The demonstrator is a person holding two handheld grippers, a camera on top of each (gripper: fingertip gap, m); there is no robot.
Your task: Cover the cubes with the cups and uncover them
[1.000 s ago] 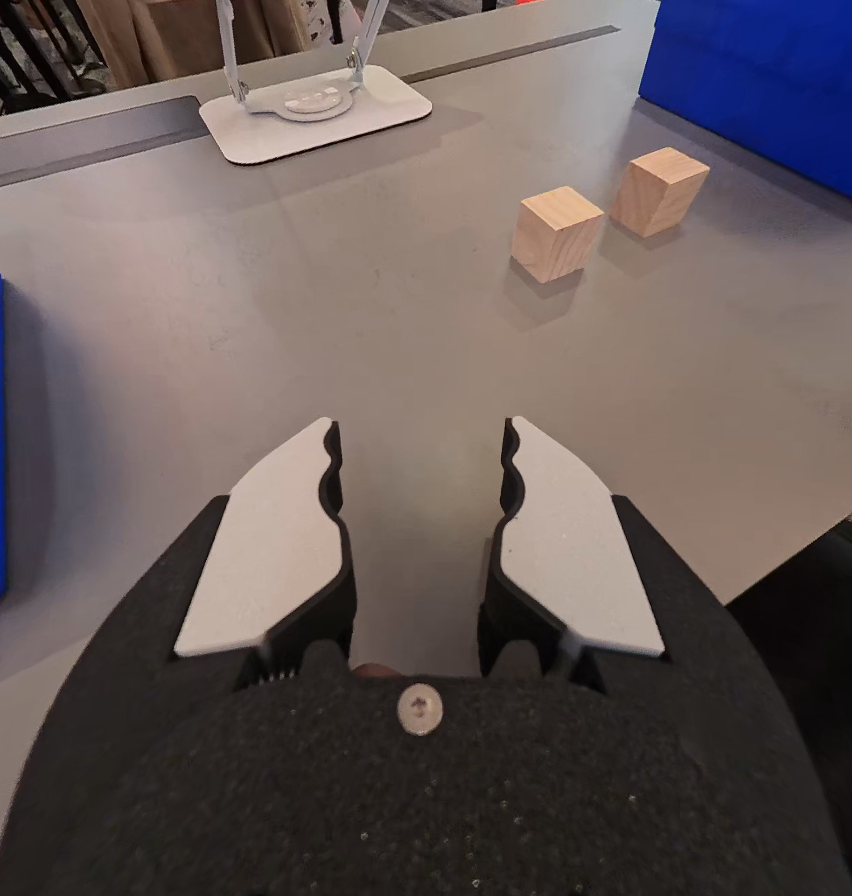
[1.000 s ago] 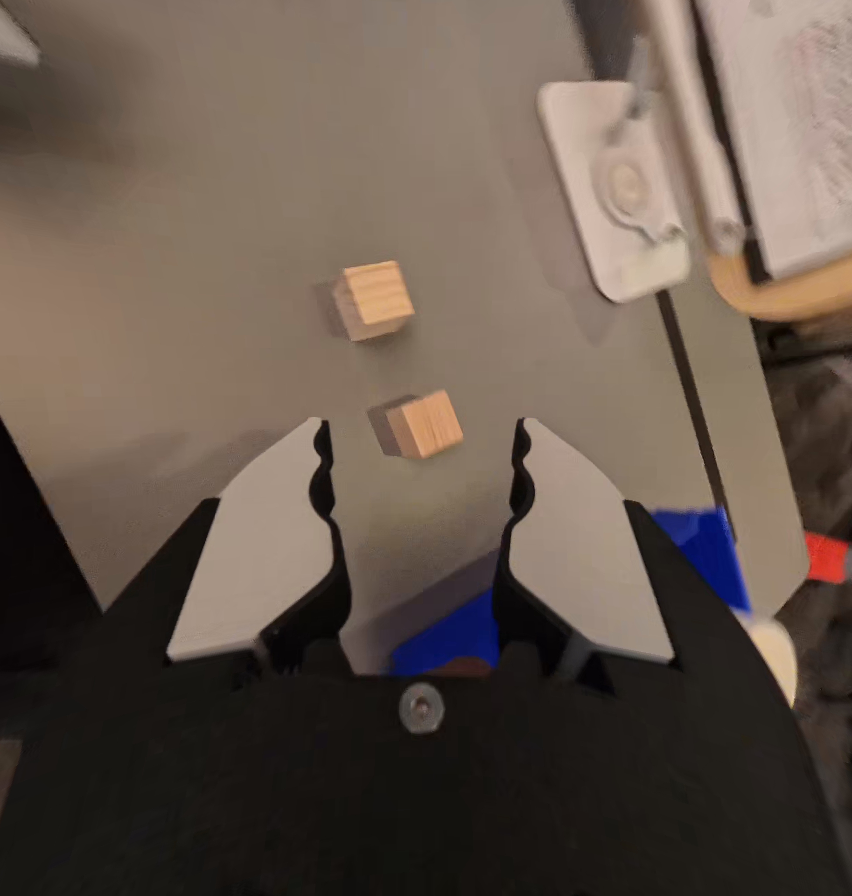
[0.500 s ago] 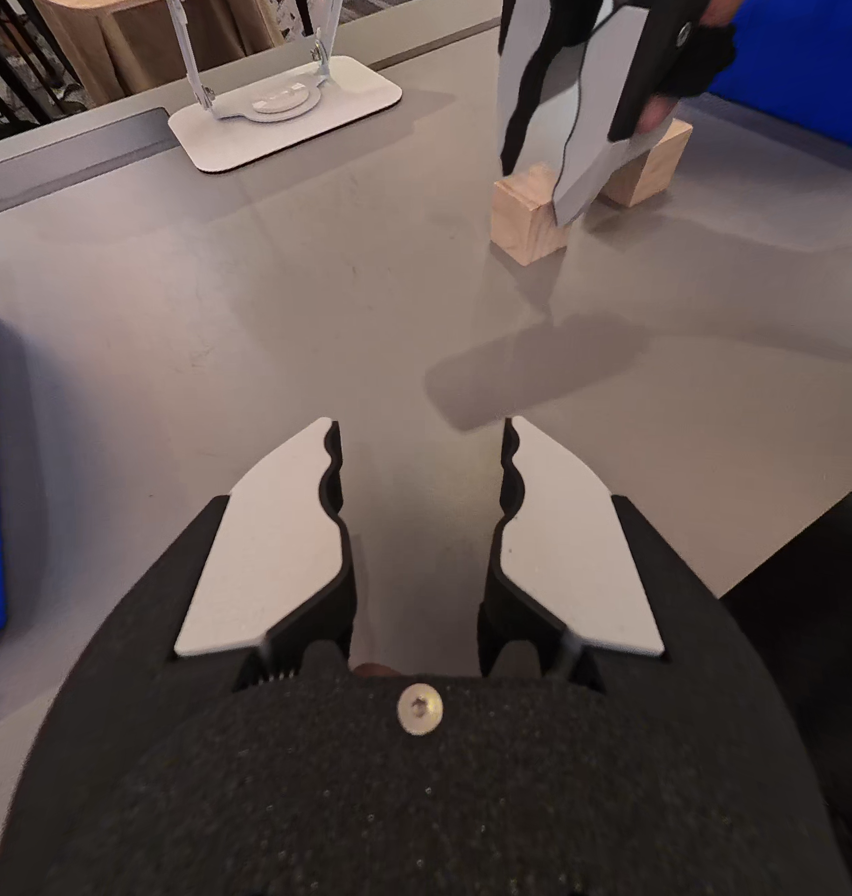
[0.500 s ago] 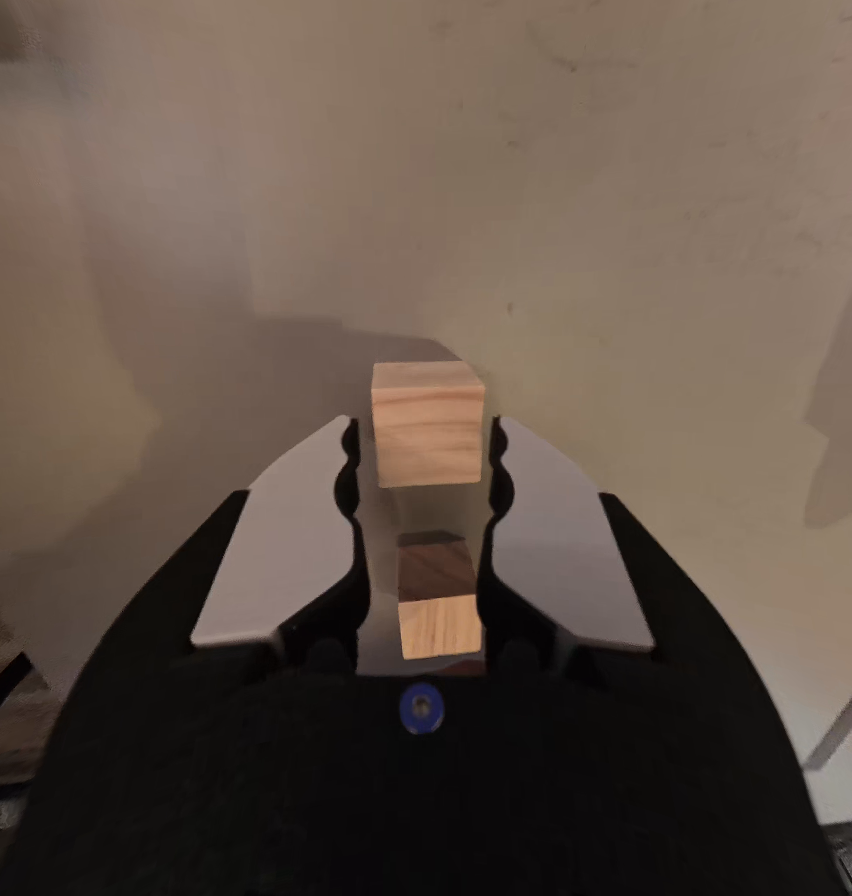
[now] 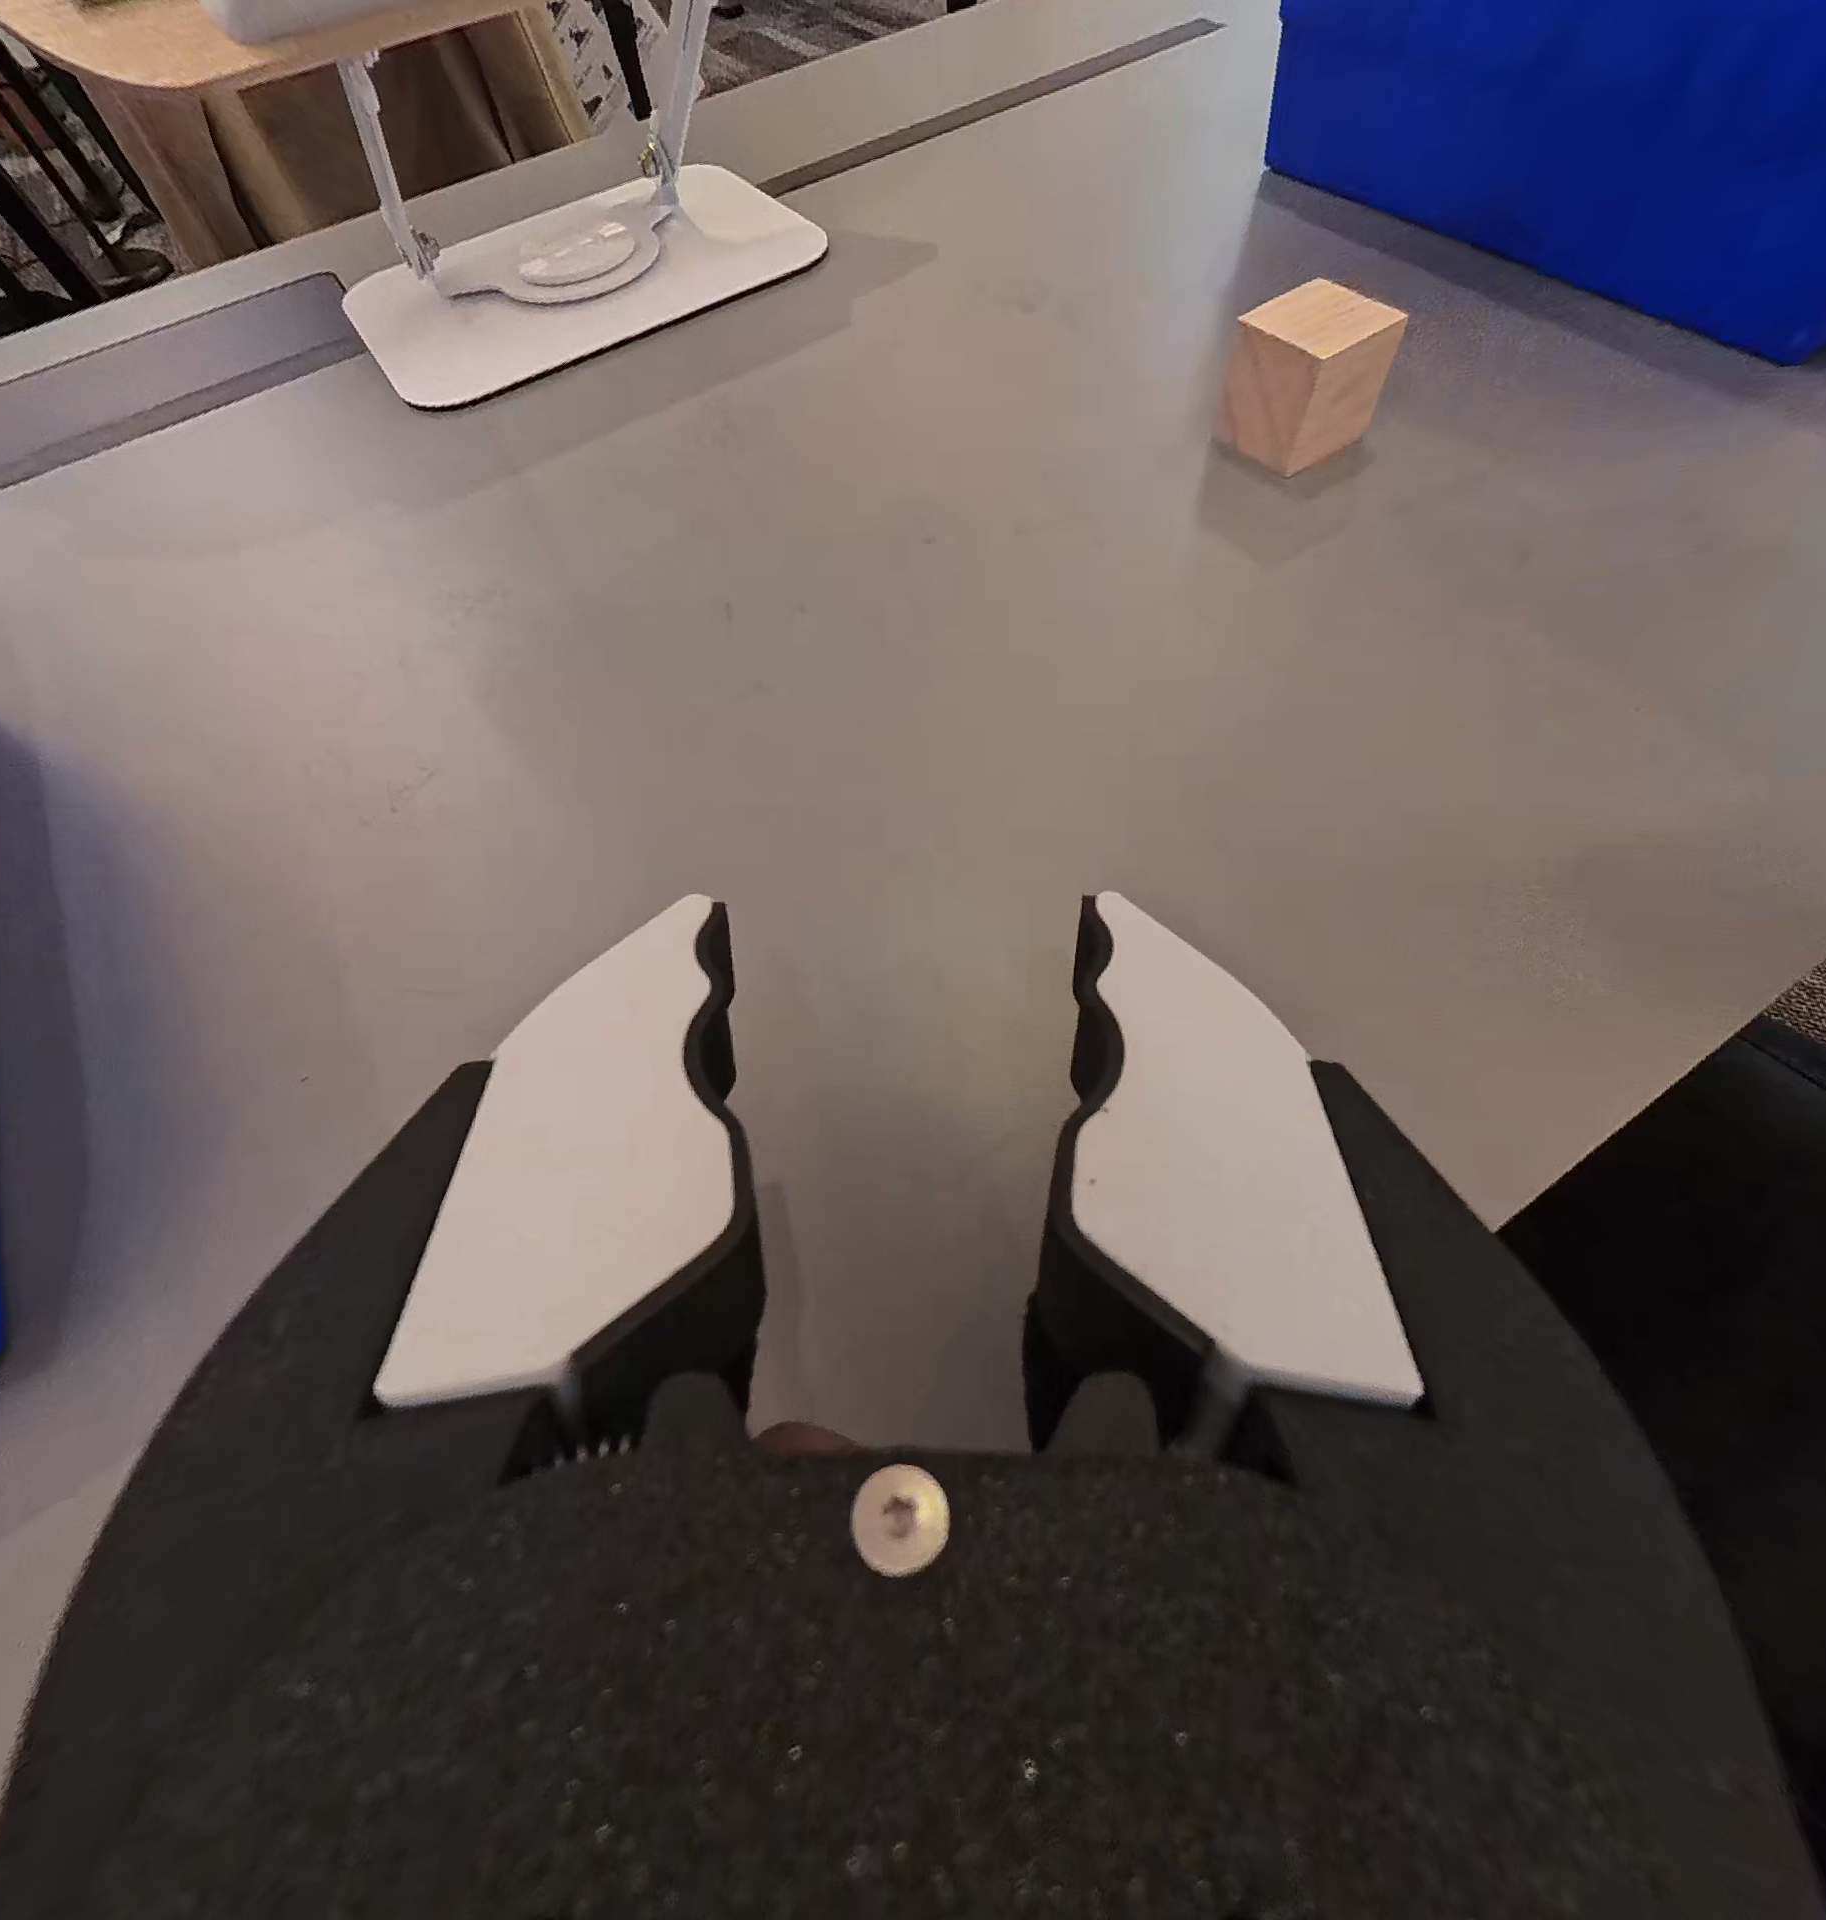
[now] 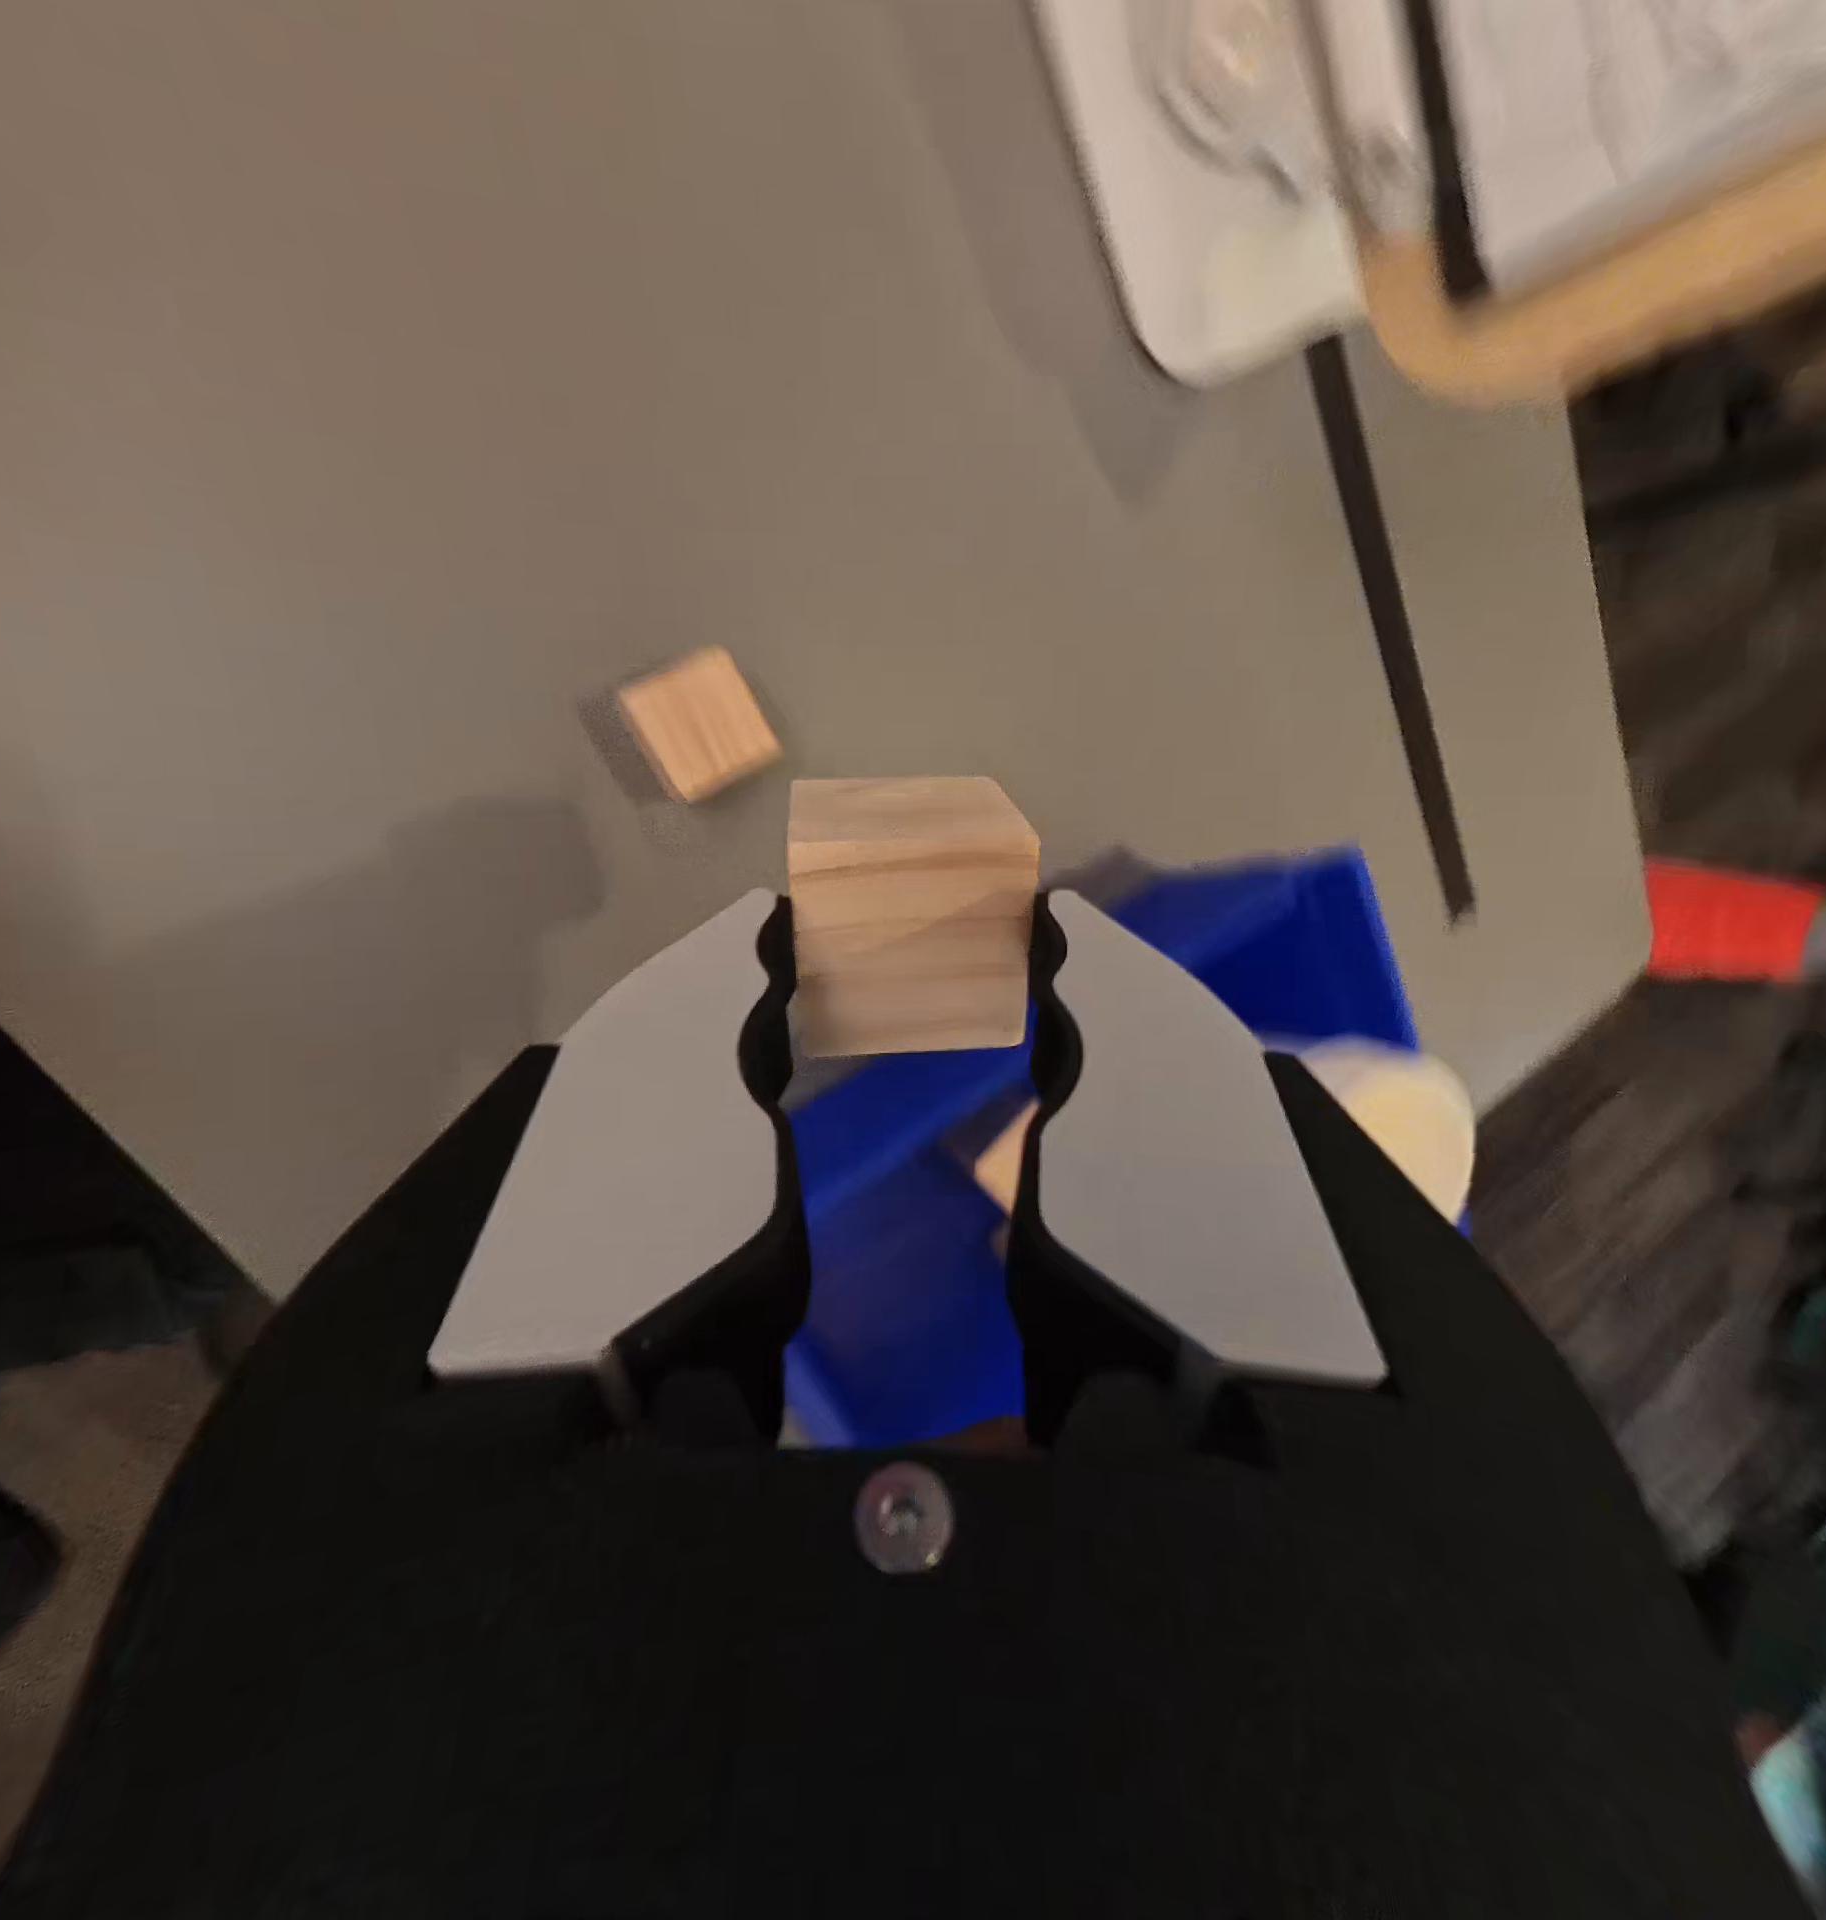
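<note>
Lifted off table: wooden cube [image 6: 911, 914], clenched in right claw [image 6: 911, 925]; left claw [image 5: 904, 925] wide open, empty.

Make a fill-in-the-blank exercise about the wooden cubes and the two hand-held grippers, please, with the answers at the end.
1. The right hand-held gripper is shut on a wooden ____.
2. The number of cubes resting on the grey table is ____.
3. The left hand-held gripper is open and holds ____.
4. The colour of the bin below the held cube is ____.

Missing words: cube; one; nothing; blue. The resting cube appears in both views.
</note>
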